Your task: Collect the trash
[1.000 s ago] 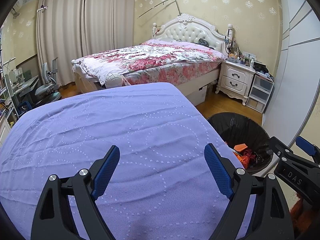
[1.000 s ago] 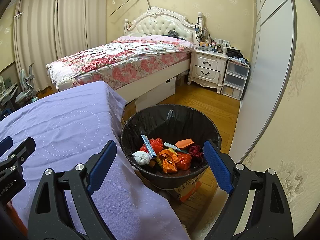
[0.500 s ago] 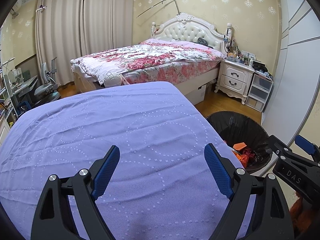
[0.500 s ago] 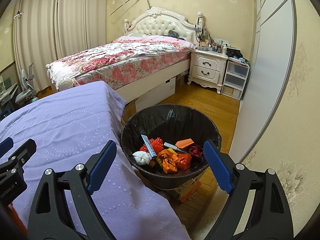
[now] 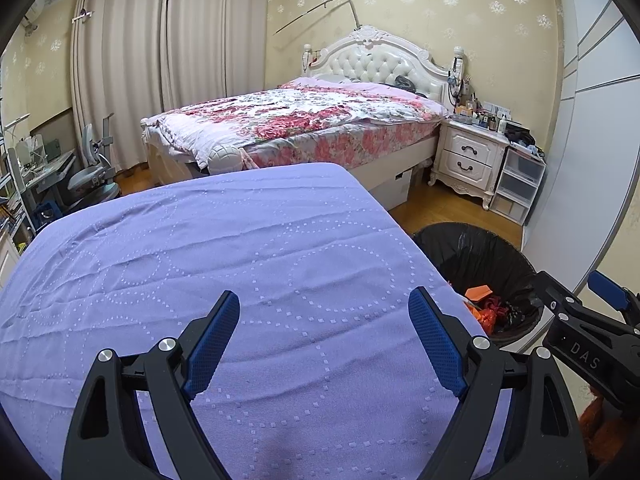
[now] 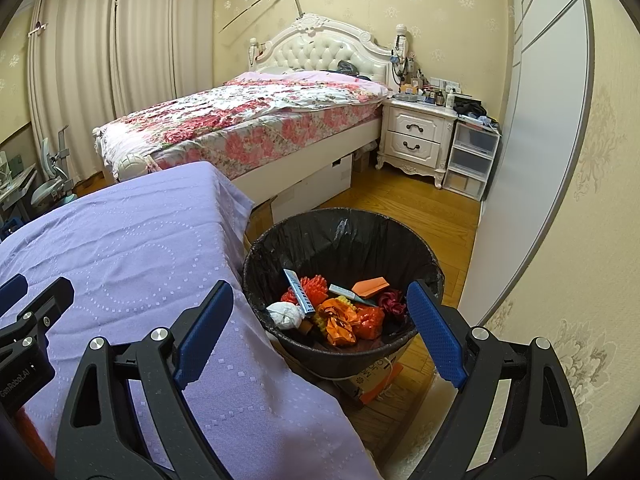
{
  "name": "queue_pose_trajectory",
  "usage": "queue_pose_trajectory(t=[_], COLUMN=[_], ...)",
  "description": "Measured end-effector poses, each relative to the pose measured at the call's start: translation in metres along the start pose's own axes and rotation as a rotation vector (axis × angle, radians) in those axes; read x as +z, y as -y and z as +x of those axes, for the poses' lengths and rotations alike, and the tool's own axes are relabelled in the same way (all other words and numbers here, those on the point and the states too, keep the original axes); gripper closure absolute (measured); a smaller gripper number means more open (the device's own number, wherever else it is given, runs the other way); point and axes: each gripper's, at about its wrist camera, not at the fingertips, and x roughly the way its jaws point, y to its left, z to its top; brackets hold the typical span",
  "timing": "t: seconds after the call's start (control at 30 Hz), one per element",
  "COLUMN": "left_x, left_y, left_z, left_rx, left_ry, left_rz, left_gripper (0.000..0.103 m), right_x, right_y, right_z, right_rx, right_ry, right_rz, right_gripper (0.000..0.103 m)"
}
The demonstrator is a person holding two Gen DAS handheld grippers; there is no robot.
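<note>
A black-lined trash bin [image 6: 344, 228] stands on the floor at the right of the purple-covered table [image 5: 240, 260]. It holds orange and red wrappers [image 6: 344, 320], a white crumpled wad [image 6: 285, 314], a blue strip and an orange paper plane. My right gripper [image 6: 318, 332] is open and empty, above the bin's near rim. My left gripper [image 5: 324, 340] is open and empty over the bare purple cloth. The bin also shows in the left wrist view [image 5: 476, 252], with the right gripper [image 5: 580, 320] beside it.
A bed with a floral cover [image 6: 248, 120] stands behind the table. A white nightstand [image 6: 416, 136] and plastic drawers [image 6: 472, 160] stand against the far wall. A white wardrobe door [image 6: 532, 140] runs along the right. A cardboard box [image 6: 376, 380] sits under the bin.
</note>
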Motion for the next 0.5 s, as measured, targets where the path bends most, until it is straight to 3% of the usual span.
queue_pose_trajectory(t=[0.5], left_x=[0.0009], left_y=[0.0015], left_z=[-0.0046], left_rx=[0.003], left_ry=[0.018], left_rz=[0.012], left_gripper=[0.019], right_x=[-0.0005], right_y=[-0.0002], right_z=[0.0013], right_rx=[0.0], right_ry=[-0.001], right_rz=[-0.001], right_gripper=[0.016])
